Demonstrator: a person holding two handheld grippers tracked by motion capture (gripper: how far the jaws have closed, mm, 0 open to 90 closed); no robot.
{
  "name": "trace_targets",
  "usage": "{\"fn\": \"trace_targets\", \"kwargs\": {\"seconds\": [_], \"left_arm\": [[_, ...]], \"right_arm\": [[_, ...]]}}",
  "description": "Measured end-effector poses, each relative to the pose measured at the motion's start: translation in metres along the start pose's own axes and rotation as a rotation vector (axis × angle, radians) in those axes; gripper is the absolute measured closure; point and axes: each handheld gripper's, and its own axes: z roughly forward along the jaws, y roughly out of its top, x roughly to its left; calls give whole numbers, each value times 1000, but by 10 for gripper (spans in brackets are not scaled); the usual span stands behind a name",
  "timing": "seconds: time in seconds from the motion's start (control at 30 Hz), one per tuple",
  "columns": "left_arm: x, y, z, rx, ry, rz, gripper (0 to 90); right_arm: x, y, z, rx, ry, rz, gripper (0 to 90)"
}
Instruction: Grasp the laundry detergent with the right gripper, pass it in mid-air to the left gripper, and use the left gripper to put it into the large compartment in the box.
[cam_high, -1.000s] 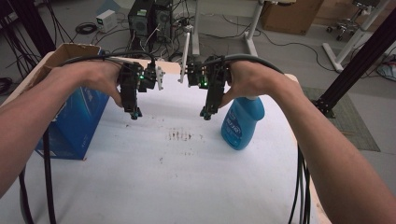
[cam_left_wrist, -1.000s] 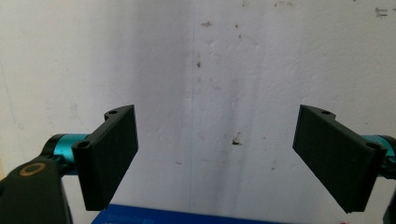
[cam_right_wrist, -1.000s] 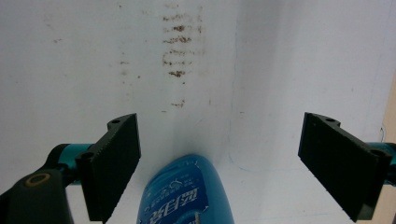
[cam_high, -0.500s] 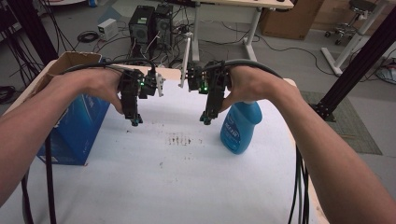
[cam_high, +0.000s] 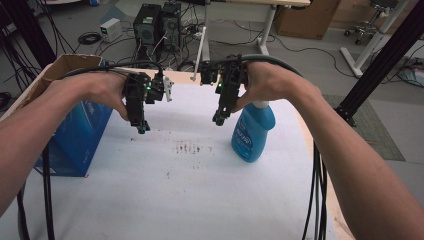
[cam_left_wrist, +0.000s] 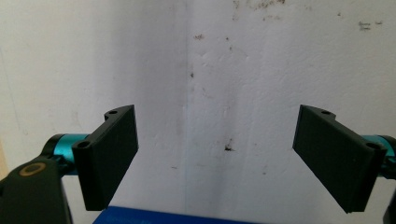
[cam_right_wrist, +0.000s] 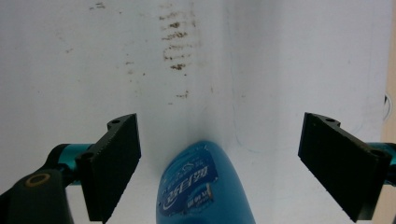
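A person's two forearms reach in from the near edge of a table (cam_high: 165, 210) covered in white sheeting, each hand gripping a black two-jaw tool from which dark cables trail back toward the body. The left gripper (cam_high: 141, 129) hangs above the sheet with its tips pointing down, and the left gripper view shows its jaws spread wide with nothing between them but stained white surface and a strip of blue at the bottom edge. The right gripper (cam_high: 218, 120), also pointing down, hovers just beside the upper part of a blue spray bottle (cam_high: 252, 135); in the right gripper view its jaws likewise stand wide apart, empty, with the bottle's labelled blue body rising between them from below, not touched by either jaw. The bottle lies on the sheet at the person's right, its white top partly hidden by the right hand (cam_high: 267, 82). Between the two grippers, a cluster of small brown marks (cam_high: 189, 148) stains the sheet. At the person's left, a blue box (cam_high: 75, 140) stands on the table under the left forearm, with a brown cardboard box (cam_high: 60, 67) just behind it. Beyond the far edge of the table, computer towers (cam_high: 157, 25), loose cables and desk legs stand on the grey floor.
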Motion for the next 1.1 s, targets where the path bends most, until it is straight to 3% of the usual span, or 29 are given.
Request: {"fn": "trace_targets", "kwargs": {"seconds": [0.27,0.3,0.47,0.5,0.53,0.6,0.63,0.77,0.8,0.83,1.1], "left_arm": [[-1,3,-2,-3,2,-7,141],[-1,3,-2,-3,2,-7,141],[-1,3,-5,-15,11,-3,141],[-1,3,-5,-15,11,-3,141],[-2,2,-6,-12,10,-7,141],[-2,2,-7,-8,11,-3,141],[-3,1,-7,-12,13,-9,141],[-3,0,-9,-12,12,-8,141],[-4,0,-10,-18,16,-9,141],[-4,0,-10,-21,18,-6,141],[-6,2,-13,-23,24,-2,141]], "right_arm": [[-11,-16,-18,7,-28,211,121],[-11,-16,-18,7,-28,211,121],[-16,-25,-27,21,-45,348,121],[-16,-25,-27,21,-45,348,121],[-18,-30,-32,20,-41,412,122],[-18,-32,-33,13,-34,432,121],[-19,-36,-38,6,-35,486,121],[-18,-41,-43,4,-49,517,121],[-15,-48,-49,-12,-62,567,121],[-14,-50,-50,-21,-62,585,121],[-2,-66,-54,-71,-76,646,121]]}}
